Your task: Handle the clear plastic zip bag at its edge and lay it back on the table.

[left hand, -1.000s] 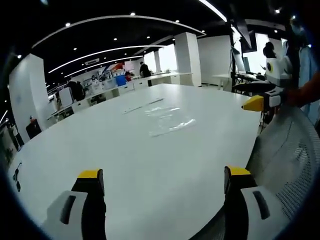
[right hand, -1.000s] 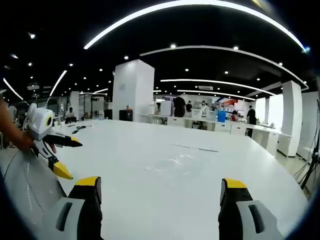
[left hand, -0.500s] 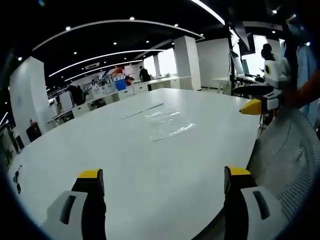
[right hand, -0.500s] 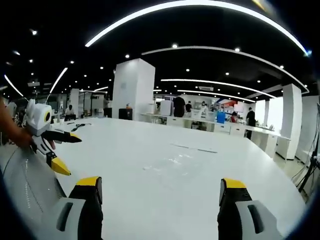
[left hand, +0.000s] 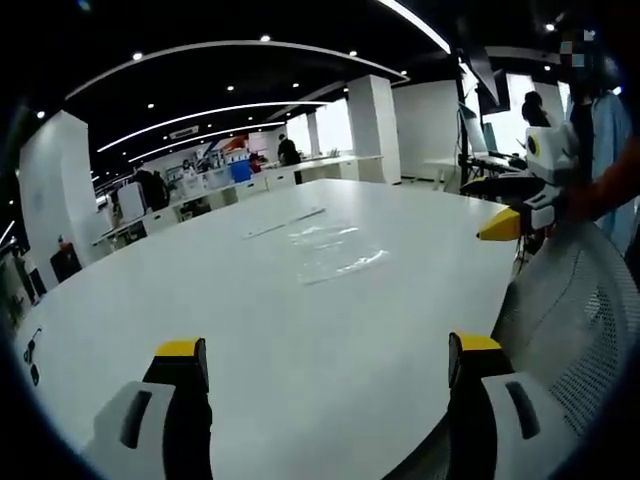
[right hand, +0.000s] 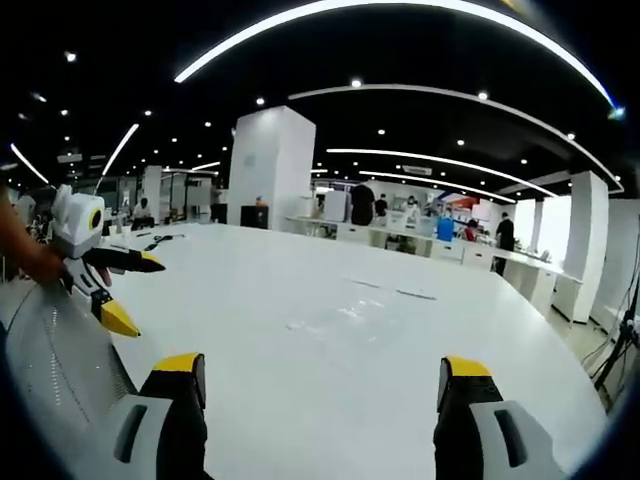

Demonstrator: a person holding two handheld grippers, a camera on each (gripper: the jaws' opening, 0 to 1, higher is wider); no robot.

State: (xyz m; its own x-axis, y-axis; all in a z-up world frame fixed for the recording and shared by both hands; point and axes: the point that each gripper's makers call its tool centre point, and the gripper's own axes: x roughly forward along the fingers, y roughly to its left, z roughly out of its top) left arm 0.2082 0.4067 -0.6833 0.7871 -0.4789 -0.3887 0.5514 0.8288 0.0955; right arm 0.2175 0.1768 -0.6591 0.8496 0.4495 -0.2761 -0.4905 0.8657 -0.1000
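The clear plastic zip bag (left hand: pixel 335 252) lies flat on the white table (left hand: pixel 250 320), well ahead of my left gripper (left hand: pixel 330 365), whose yellow-tipped jaws stand wide apart with nothing between them. In the right gripper view the bag (right hand: pixel 350 315) is a faint glint on the tabletop, far in front of my right gripper (right hand: pixel 320 370), also open and empty. The right gripper (left hand: pixel 520 205) enters the left gripper view at the right, held by a hand. The left gripper (right hand: pixel 105 285) comes into the right gripper view at the left, jaws spread.
A grey mesh chair back (left hand: pixel 575 320) stands at the table's near right edge. A thin strip (left hand: pixel 285 220) lies beyond the bag. Desks, white pillars (right hand: pixel 270 170) and several people stand in the far office.
Both views have shifted slightly with the hands. The bag has not moved, and both grippers stay open.
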